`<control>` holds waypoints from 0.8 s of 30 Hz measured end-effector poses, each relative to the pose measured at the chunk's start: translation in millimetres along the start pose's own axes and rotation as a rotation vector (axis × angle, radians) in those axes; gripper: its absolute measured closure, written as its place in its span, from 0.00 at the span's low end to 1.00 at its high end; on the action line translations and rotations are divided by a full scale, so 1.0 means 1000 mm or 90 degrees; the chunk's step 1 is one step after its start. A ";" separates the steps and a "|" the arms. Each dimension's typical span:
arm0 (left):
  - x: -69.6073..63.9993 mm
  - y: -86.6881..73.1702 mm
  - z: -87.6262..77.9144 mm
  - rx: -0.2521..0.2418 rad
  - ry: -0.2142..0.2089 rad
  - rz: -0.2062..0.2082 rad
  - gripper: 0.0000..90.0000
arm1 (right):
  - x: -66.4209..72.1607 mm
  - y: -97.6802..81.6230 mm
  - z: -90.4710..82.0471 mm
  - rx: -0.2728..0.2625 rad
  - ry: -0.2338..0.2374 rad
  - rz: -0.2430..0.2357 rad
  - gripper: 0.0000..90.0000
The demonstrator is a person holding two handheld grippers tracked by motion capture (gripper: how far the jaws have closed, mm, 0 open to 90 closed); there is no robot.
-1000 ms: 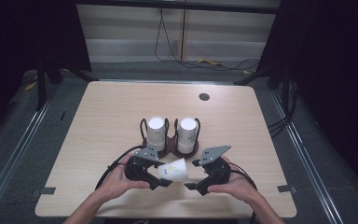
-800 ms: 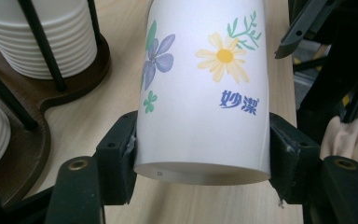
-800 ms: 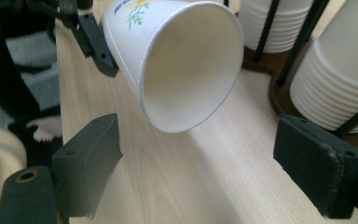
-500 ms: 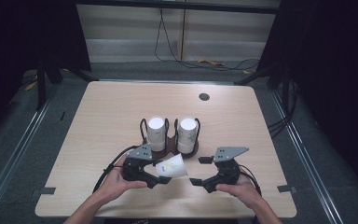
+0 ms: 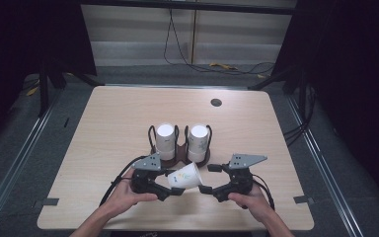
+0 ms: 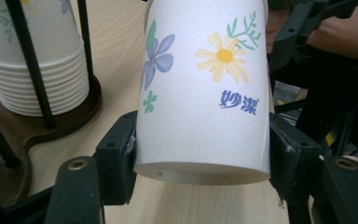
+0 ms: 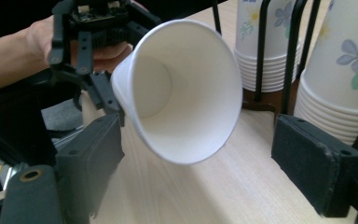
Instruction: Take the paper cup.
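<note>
The high view looks forward and down over the whole table (image 5: 103, 128). Each gripper view sits close behind its own jaws, facing the other — both share the flowered paper cup (image 6: 200, 88) and the stacked cups in the rack (image 7: 261, 51).

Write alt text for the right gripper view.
A white paper cup lies sideways, its open mouth facing the camera, its base clamped in the left gripper. The right gripper has black jaws apart either side of its rim; stacked floral paper cups stand behind.
</note>
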State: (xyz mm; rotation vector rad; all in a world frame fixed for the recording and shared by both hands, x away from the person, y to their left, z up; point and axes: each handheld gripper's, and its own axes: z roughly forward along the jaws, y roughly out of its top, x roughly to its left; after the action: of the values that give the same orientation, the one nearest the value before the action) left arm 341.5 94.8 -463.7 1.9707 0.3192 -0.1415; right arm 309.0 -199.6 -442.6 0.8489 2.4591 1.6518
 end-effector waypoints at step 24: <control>-0.004 0.001 0.005 -0.018 -0.009 -0.002 0.39 | 0.001 0.005 0.012 -0.068 0.025 0.039 0.16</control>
State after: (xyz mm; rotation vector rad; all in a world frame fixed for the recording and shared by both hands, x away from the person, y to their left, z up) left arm 337.9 89.6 -464.1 1.9399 0.3134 -0.1529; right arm 314.4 -188.0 -443.0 0.8947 2.3672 1.8190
